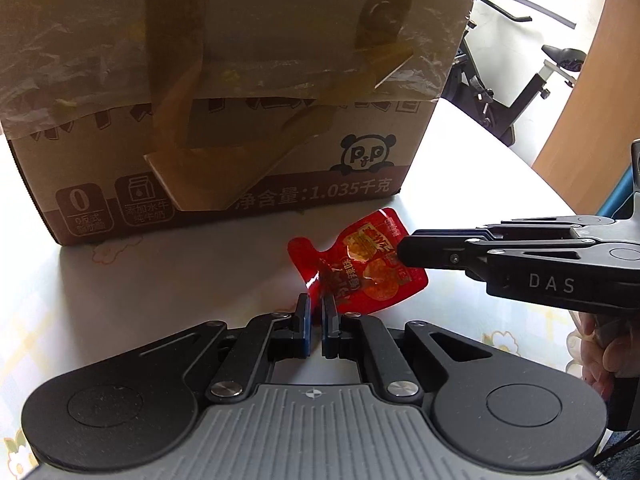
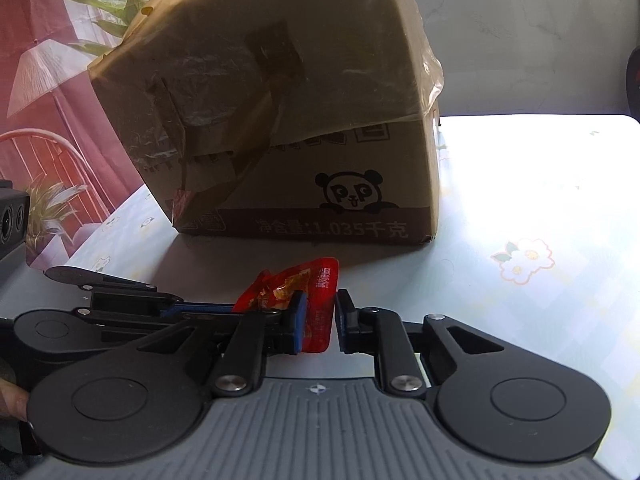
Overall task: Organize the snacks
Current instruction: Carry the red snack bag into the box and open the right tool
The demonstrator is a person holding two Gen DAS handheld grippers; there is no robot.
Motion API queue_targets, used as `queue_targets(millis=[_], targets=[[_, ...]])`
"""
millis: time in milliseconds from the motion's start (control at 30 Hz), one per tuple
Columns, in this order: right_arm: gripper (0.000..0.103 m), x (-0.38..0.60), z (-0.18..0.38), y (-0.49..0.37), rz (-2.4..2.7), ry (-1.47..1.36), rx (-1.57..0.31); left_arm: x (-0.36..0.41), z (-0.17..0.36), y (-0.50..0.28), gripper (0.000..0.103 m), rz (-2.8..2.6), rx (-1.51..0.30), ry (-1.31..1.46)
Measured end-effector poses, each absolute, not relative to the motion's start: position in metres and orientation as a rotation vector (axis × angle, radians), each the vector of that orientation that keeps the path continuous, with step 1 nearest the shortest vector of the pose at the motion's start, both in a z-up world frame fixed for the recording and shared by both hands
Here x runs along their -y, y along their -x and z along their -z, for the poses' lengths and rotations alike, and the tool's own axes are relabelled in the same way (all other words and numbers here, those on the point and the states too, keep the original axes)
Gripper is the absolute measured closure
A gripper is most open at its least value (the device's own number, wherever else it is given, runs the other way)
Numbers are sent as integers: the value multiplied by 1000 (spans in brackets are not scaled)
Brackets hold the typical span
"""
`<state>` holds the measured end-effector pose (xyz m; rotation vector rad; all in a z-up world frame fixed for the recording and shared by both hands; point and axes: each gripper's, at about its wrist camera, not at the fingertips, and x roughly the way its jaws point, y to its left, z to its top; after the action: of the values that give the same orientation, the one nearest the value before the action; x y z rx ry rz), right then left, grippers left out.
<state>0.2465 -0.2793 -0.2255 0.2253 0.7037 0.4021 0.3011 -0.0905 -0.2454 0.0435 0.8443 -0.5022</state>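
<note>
A small red snack packet (image 1: 368, 268) hangs just above the floral tablecloth, held between both grippers in front of a taped cardboard box (image 1: 280, 80) with a panda logo. My left gripper (image 1: 316, 300) is shut on the packet's crumpled lower left corner. My right gripper (image 1: 404, 254) comes in from the right and is shut on the packet's right edge. In the right wrist view the red snack packet (image 2: 288, 284) sits between my right gripper's (image 2: 320, 304) pads, and my left gripper (image 2: 234, 306) reaches it from the left. The cardboard box (image 2: 300, 120) stands right behind.
The table (image 1: 160, 280) runs left and right of the box, brightly lit on the right (image 2: 520, 184). An exercise bike (image 1: 520, 92) and a wooden panel (image 1: 592, 80) stand beyond the table edge. A plant (image 2: 116, 12) and a red chair (image 2: 40, 152) are at the left.
</note>
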Motion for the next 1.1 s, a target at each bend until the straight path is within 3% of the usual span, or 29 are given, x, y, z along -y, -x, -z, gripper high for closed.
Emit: queue_targets(millis=[733, 1100], targets=[[92, 280, 113, -206, -409, -187, -425, 62, 115, -266, 97, 570, -541, -57], [92, 261, 57, -230, -441, -128, -317, 44, 58, -280, 97, 524, -430, -63]])
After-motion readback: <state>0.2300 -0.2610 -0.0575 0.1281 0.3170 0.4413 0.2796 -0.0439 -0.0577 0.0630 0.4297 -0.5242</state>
